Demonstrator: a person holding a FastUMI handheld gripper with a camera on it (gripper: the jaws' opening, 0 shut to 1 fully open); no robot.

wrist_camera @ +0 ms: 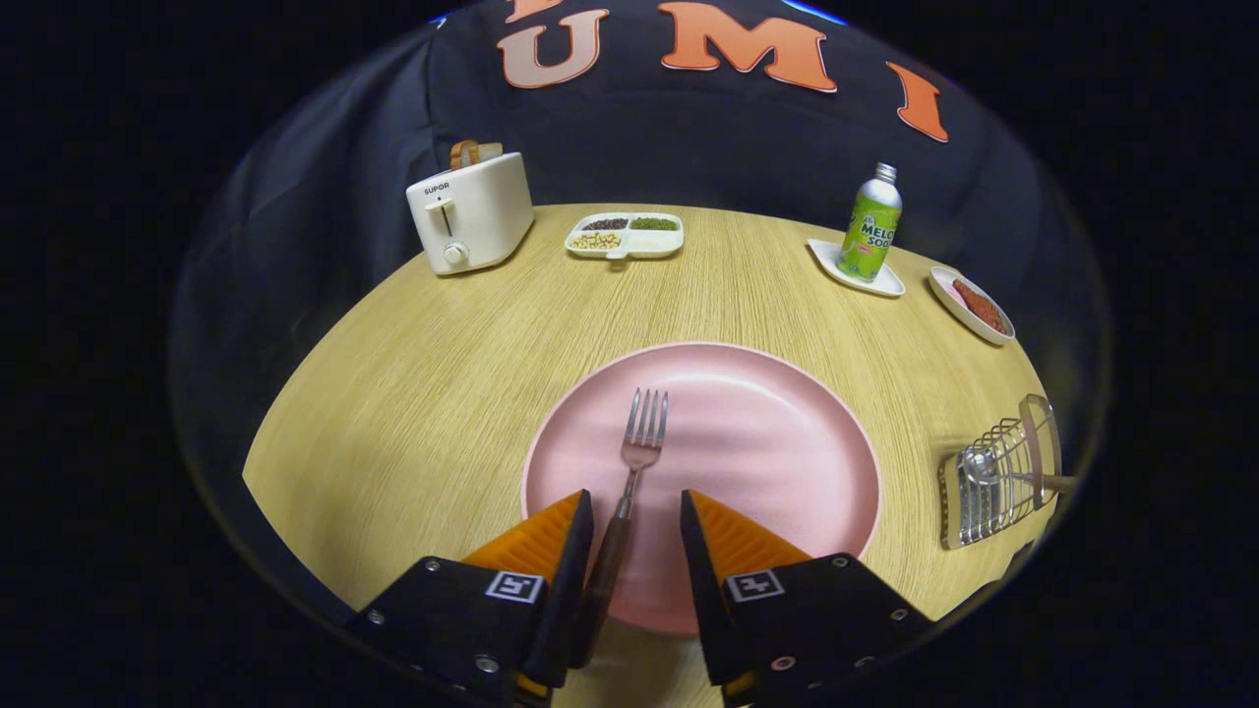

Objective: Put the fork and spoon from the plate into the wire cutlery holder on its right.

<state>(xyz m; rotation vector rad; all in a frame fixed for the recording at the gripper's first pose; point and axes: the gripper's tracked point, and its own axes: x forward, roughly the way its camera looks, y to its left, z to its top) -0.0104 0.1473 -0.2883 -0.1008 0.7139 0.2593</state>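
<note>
Gripper view shows the gripper (pixel 636 516) with fingers spread apart, the fork (pixel 629 482) handle between them on the pink plate (pixel 777 442).

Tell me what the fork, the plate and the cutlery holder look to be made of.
Fork: shiny metal head, glinting tines; darker handle, maybe wood, lying between the open claw's fingers.
Plate: matte pink, soft sheen, probably plastic or melamine.
Holder: bright metal wire, seemingly chromed, with a clear, probably acrylic rim; a spoon lies in it.
</note>
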